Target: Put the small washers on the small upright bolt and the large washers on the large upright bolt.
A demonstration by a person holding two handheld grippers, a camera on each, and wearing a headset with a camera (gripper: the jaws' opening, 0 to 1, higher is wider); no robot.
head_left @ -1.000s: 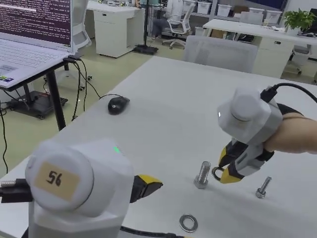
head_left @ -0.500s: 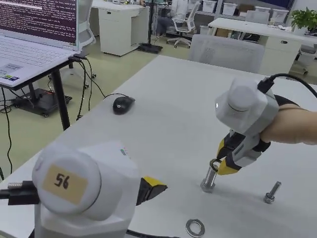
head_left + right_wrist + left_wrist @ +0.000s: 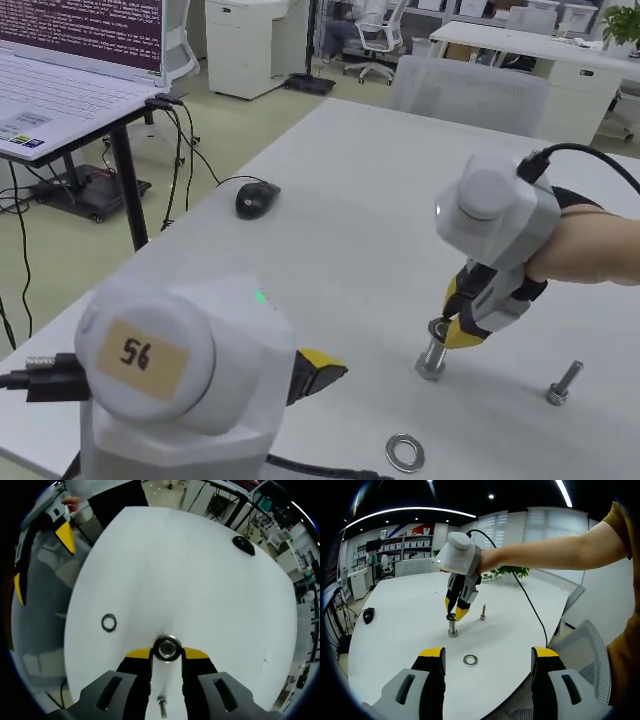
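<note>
a broad white counter (image 3: 350,200) stands in an open office, with desks and chairs behind it.

nearest, at the lower left of the head view, is the left hand-held gripper (image 3: 488,652). its own view shows the jaws wide apart, holding nothing and touching nothing. just beyond it, at the bottom centre of the head view, a loose washer (image 3: 404,452) lies flat on the counter.

further on, right of centre, the large bolt (image 3: 432,358) stands upright on its head. the right hand-held gripper (image 3: 450,328) is tipped down over it. the likely trouble is here. if the held washer (image 3: 166,647) is let go while its hole sits off the thread, it could catch on the bolt's top, slide off and roll across the counter. a push from the jaws could also tip the bolt, since nothing steadies it. the jaws are drawn close together, with their yellow tips clamped on the rim of the held washer, right at the top of the bolt. whether the ring is already round the thread cannot be told.

to the right and apart stands the small bolt (image 3: 563,383), bare of washers. further back, left of centre, sits a mouse (image 3: 257,199). at the upper left is a laptop (image 3: 70,70) on a stand.
</note>
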